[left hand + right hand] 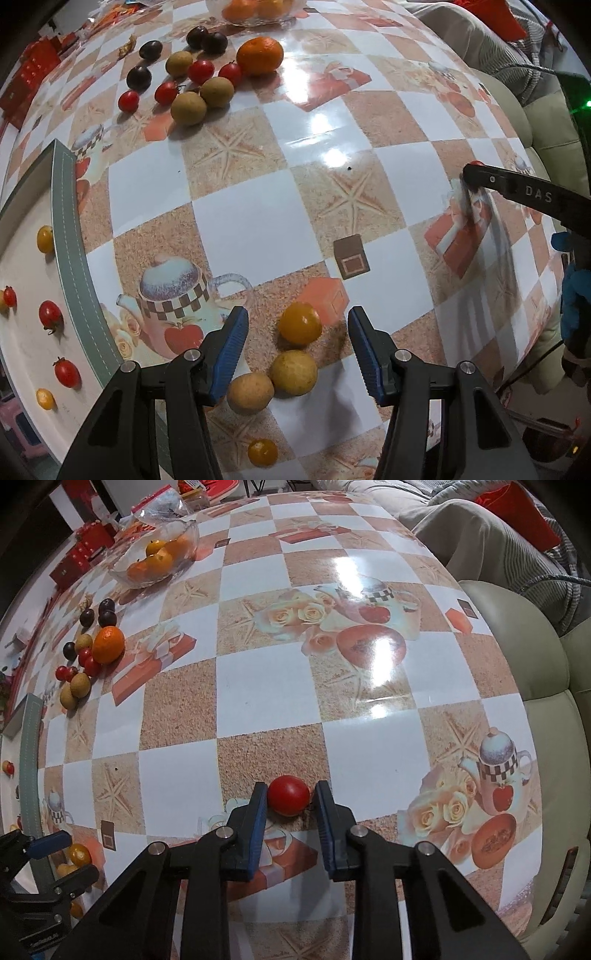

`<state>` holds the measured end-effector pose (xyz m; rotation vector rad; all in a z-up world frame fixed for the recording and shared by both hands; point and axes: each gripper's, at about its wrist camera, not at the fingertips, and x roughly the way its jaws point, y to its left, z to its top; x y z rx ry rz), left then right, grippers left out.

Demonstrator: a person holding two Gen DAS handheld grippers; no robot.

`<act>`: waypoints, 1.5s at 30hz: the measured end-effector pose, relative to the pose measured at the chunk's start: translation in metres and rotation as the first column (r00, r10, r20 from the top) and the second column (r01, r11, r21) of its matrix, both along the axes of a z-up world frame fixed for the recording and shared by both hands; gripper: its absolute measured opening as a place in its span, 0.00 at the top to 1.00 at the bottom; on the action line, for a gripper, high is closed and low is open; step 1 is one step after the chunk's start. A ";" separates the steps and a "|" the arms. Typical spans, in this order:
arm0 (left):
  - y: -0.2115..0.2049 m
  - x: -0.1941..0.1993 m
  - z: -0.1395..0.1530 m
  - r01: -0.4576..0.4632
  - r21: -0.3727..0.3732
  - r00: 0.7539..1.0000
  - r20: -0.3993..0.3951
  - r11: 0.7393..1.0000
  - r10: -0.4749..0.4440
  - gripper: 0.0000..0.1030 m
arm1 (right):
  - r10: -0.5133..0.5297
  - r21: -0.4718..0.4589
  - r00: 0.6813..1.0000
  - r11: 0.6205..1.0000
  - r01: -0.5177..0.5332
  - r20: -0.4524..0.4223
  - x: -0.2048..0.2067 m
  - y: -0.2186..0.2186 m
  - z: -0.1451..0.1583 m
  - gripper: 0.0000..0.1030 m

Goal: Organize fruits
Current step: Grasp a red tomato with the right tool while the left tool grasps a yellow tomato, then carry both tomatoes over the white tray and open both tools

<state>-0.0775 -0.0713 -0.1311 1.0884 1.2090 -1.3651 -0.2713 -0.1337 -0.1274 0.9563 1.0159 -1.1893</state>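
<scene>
Your right tool [290, 797] is pinching a red cherry tomato [289, 794] on the tabletop [258, 686], pads touching both sides, probably to carry it to the tray. Your left tool [297, 334] points straight down, spread, around a yellow tomato [300, 323] without touching it; two tan round fruits [293, 372] sit just nearer. At 9 o'clock in the left view, the tray [68, 229] already holds red and yellow tomatoes; the right view barely shows it. Far off at 11 o'clock waits a mixed pile with a tangerine [259, 56]. Only the right view properly shows the glass bowl [157, 559] of oranges.
</scene>
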 end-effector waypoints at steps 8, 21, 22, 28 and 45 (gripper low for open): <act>0.001 0.002 0.003 0.009 -0.010 1.000 -0.011 1.000 -0.009 0.78 | -0.058 0.047 0.989 0.998 0.052 0.136 -0.013 0.006 0.003 0.74; 0.006 0.036 0.037 -0.067 -0.075 0.996 -0.055 0.995 0.063 0.78 | -0.049 0.054 0.982 0.998 0.039 0.185 0.002 0.015 0.017 0.74; 0.007 0.040 0.039 -0.074 -0.080 0.996 -0.054 0.994 0.070 0.78 | -0.044 0.055 0.981 0.998 0.035 0.188 0.005 0.015 0.017 0.74; 0.012 0.058 0.049 -0.121 -0.103 0.992 -0.050 0.987 0.116 0.78 | 0.005 0.055 0.979 0.998 -0.017 0.205 0.033 0.016 0.021 0.74; 0.044 0.132 0.065 -0.283 -0.147 0.959 -0.047 0.948 0.279 0.78 | 0.196 0.043 0.952 0.976 -0.211 0.235 0.138 0.020 0.034 0.74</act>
